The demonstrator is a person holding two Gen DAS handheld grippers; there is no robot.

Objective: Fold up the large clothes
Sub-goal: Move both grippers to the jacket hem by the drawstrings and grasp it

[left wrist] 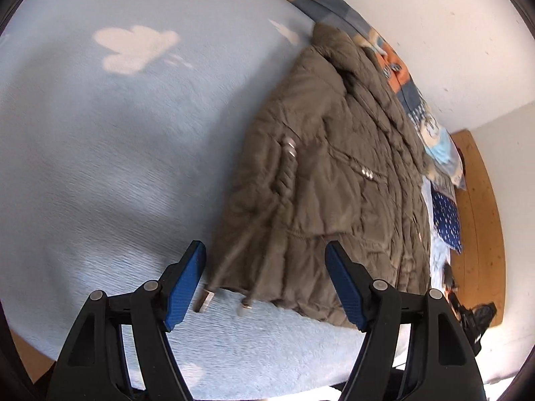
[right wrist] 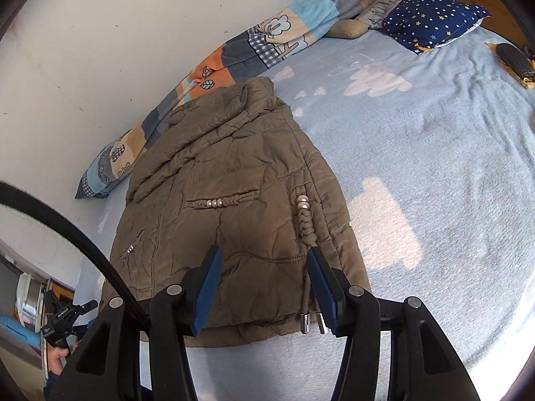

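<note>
An olive-brown padded jacket (left wrist: 334, 173) lies flat on the light blue blanket (left wrist: 117, 167), collar toward the wall and hem toward me. My left gripper (left wrist: 264, 250) is open just above the hem, near the corner where two metal-tipped drawstring ends (left wrist: 204, 300) lie on the blanket. In the right wrist view the jacket (right wrist: 217, 173) fills the middle. My right gripper (right wrist: 264, 257) is open over the lower front, its right finger (right wrist: 322, 287) beside the braided cord (right wrist: 305, 224). Neither gripper holds anything.
A patchwork pillow (right wrist: 234, 56) runs along the white wall. A star-print navy pillow (right wrist: 431, 20) and a black object (right wrist: 515, 60) lie near the wooden headboard. A black cable (right wrist: 67, 230) crosses the lower left, where a hand (right wrist: 58, 356) holds a black handle.
</note>
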